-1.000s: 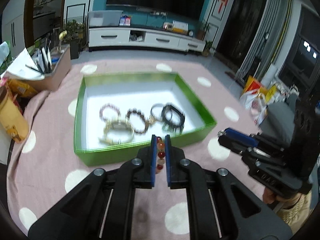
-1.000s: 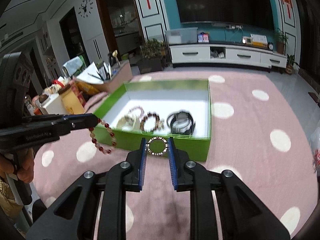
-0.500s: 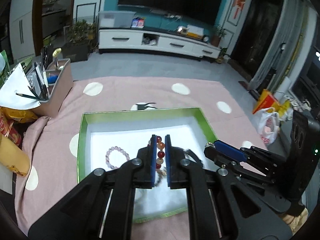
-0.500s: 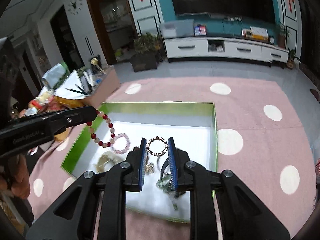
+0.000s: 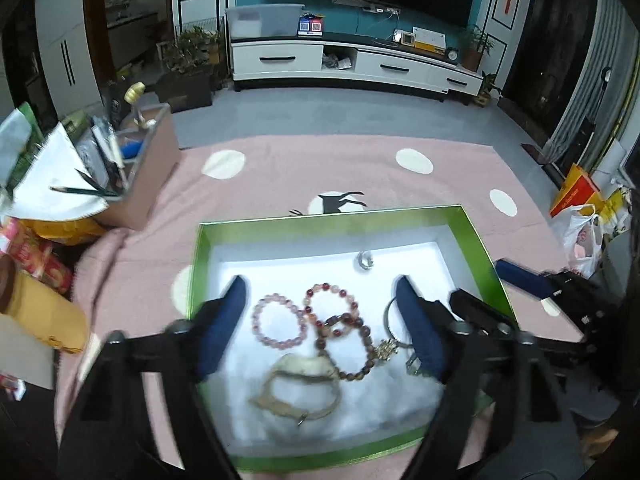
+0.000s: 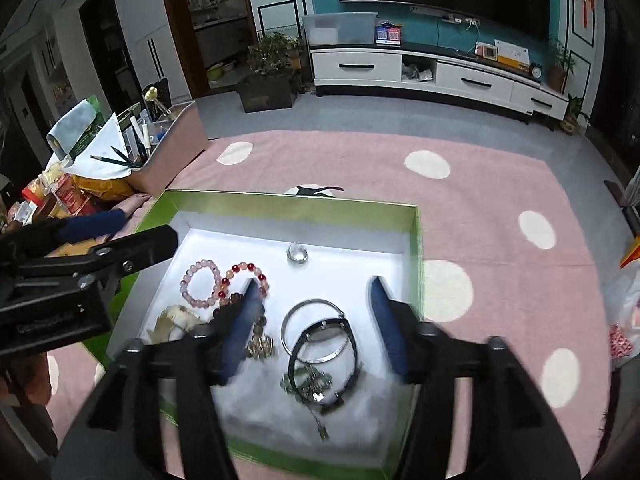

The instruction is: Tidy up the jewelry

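A green box [image 5: 328, 218] with a white floor holds the jewelry. My left gripper [image 5: 320, 284] hangs over it, jaws opening, nothing pressed between the pads. Below it, a red and orange bead bracelet [image 5: 330, 308] lies on the floor beside a pink bead bracelet [image 5: 280, 324] and a brown one [image 5: 352, 356]. My right gripper [image 6: 315, 284] is also opening and empty, above a silver bangle [image 6: 314, 330] and a black bangle [image 6: 324, 356]. A small sparkling ring [image 6: 297, 254] lies alone near the far wall of the box [image 6: 288, 200].
The box sits on a pink cloth with white dots [image 5: 320, 168]. A pink organiser with pens and paper [image 5: 140, 184], snack packets [image 5: 36, 264] and a yellow canister [image 5: 44, 312] crowd the left side. A plastic bag [image 5: 580, 236] lies off to the right.
Both grippers travelled forward over the box, then opened. The red bead bracelet left the left pads and the small ring left the right pads; both now lie in the box.
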{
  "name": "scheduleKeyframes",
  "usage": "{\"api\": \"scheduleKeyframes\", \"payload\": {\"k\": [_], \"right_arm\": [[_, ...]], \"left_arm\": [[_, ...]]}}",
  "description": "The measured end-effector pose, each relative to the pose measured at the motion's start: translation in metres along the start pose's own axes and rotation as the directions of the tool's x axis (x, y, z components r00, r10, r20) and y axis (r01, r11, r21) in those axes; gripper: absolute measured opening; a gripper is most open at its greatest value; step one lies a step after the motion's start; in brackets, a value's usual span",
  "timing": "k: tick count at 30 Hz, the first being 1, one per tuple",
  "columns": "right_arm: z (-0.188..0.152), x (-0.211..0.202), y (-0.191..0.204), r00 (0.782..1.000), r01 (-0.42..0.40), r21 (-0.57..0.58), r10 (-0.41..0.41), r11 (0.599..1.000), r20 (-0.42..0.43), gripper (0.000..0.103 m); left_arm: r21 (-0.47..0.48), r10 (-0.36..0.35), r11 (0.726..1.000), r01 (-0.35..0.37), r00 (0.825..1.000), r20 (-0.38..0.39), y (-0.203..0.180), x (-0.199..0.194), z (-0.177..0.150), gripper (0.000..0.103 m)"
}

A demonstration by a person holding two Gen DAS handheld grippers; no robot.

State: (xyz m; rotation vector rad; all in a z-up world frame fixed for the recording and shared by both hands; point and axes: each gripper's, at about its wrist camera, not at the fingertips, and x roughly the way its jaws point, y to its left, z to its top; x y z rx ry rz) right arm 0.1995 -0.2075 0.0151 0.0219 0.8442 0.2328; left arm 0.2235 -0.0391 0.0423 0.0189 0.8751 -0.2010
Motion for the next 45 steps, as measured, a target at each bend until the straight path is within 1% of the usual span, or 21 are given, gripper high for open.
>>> {"api": "scheduleKeyframes", "payload": {"k": [1, 3, 4, 6, 10, 15, 18, 22, 38, 45], "right_arm": [[0.001, -0.008, 0.002, 1.000, 0.015, -0.013, -0.015, 1.000, -0.005, 0.081], [0.004, -0.023, 0.004, 0.999, 0.039, -0.033, -0.039, 0.999, -0.012, 0.097], [0.007, -0.032, 0.006, 0.998, 0.054, -0.042, -0.055, 0.998, -0.018, 0.101], [0.014, -0.048, 0.010, 0.995, 0.086, -0.045, -0.088, 0.995, -0.041, 0.102], [0.026, -0.073, 0.011, 0.992, 0.099, -0.027, -0.101, 0.995, -0.077, 0.102], [0.038, -0.101, 0.023, 0.989, 0.139, -0.074, -0.143, 0.987, -0.044, 0.102], [0.041, -0.112, 0.026, 0.989, 0.140, -0.082, -0.143, 0.987, -0.024, 0.102], [0.042, -0.117, 0.031, 0.991, 0.132, -0.086, -0.134, 0.988, -0.013, 0.102], [0.041, -0.111, 0.033, 0.989, 0.141, -0.084, -0.143, 0.986, -0.025, 0.102], [0.042, -0.111, 0.033, 0.989, 0.142, -0.084, -0.145, 0.986, -0.026, 0.102]], "left_arm": [[0.003, 0.006, 1.000, -0.006, 1.000, 0.006, 0.000, -0.005, 0.001, 0.088], [0.007, 0.023, 1.000, -0.023, 1.000, 0.017, 0.003, -0.023, 0.003, 0.099], [0.007, 0.031, 0.999, -0.031, 0.999, 0.018, 0.004, -0.029, 0.005, 0.101], [0.018, 0.058, 0.998, -0.059, 0.998, 0.012, 0.006, -0.044, 0.009, 0.101], [0.021, 0.114, 0.993, -0.114, 0.993, 0.013, 0.007, -0.071, 0.019, 0.101], [0.002, 0.132, 0.991, -0.132, 0.991, 0.027, 0.010, -0.102, 0.030, 0.101], [-0.005, 0.147, 0.989, -0.147, 0.988, 0.048, 0.011, -0.117, 0.033, 0.101], [-0.003, 0.151, 0.989, -0.151, 0.987, 0.056, 0.010, -0.125, 0.033, 0.101], [0.006, 0.154, 0.988, -0.154, 0.987, 0.053, 0.006, -0.124, 0.028, 0.101], [0.003, 0.179, 0.984, -0.179, 0.983, 0.042, 0.010, -0.120, 0.027, 0.101]]}}
